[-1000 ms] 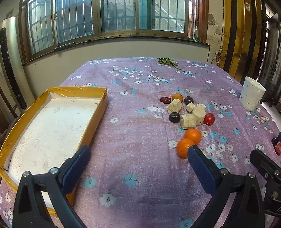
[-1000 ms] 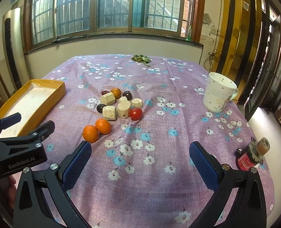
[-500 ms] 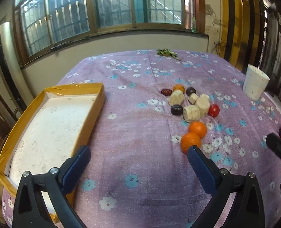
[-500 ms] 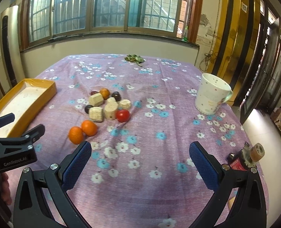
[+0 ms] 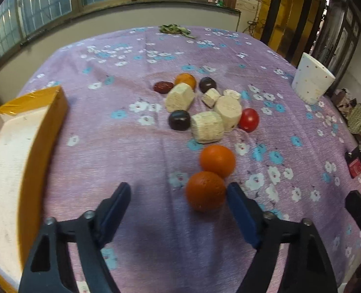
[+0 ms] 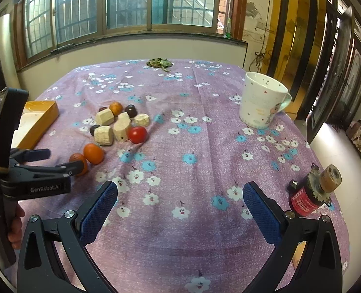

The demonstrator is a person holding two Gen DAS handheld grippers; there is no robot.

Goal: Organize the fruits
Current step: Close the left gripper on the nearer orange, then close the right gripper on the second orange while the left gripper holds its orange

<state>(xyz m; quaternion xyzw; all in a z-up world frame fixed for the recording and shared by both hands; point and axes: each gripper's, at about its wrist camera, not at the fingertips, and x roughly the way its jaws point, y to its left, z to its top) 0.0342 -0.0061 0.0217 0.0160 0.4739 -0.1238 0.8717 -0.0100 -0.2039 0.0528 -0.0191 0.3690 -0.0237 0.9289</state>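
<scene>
I have the left gripper (image 5: 178, 193) low over the bench (image 5: 136, 161), because the nearest orange (image 5: 205, 191) is first fruit to collect and it lies closest to the yellow tray (image 5: 21, 151) on left side. The fruits are in one heap in the middle w/ some pale cork-like blocks (image 5: 207, 127), so I think sorting means picking only the fruits out. A second orange (image 5: 217, 157) touches the first from behind, so the grasp must not push it away.

Left fingers have just been closing; they are now about half open. The orange is betw. them, beside the right finger (image 5: 240, 207), maybe touching it; the left finger (image 5: 117, 205) is well apart, so no grip yet.

Right gripper (image 6: 180, 210) hangs over bare cloth, fingers wide open, holding nothing. A mug (image 6: 261, 100) and a small red motor (image 6: 310, 195) stand on its side, not needed now.
</scene>
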